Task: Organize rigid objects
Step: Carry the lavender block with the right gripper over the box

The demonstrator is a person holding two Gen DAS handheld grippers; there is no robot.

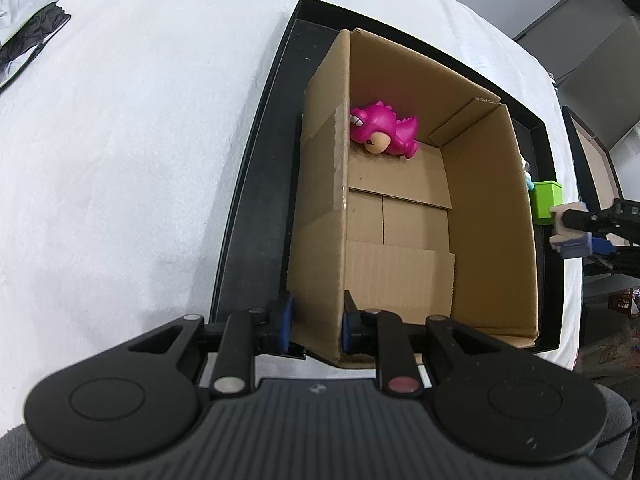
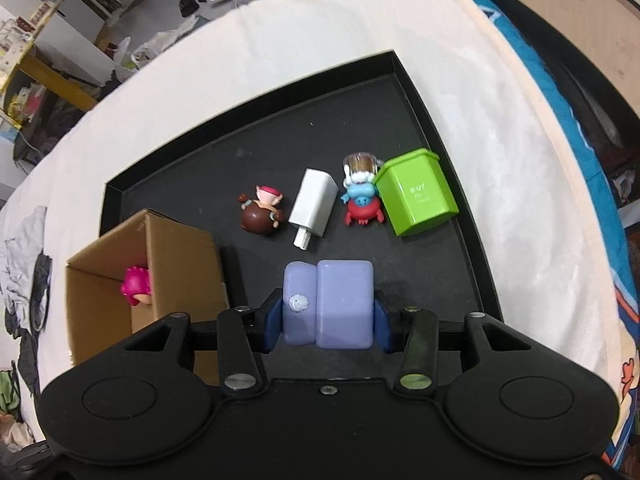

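Transfer step: right claw (image 2: 326,326) grasps the lavender rounded plastic block (image 2: 328,308); left claw (image 1: 316,322) pinches the brown cardboard box (image 1: 492,200) wall, lower centre. Next, carry the block leftward over the box.

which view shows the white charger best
The right wrist view. The white charger lies in full sight on the black tray, between a brown figurine and a blue-and-red one. The left wrist view does not show it; the cardboard box fills that side.
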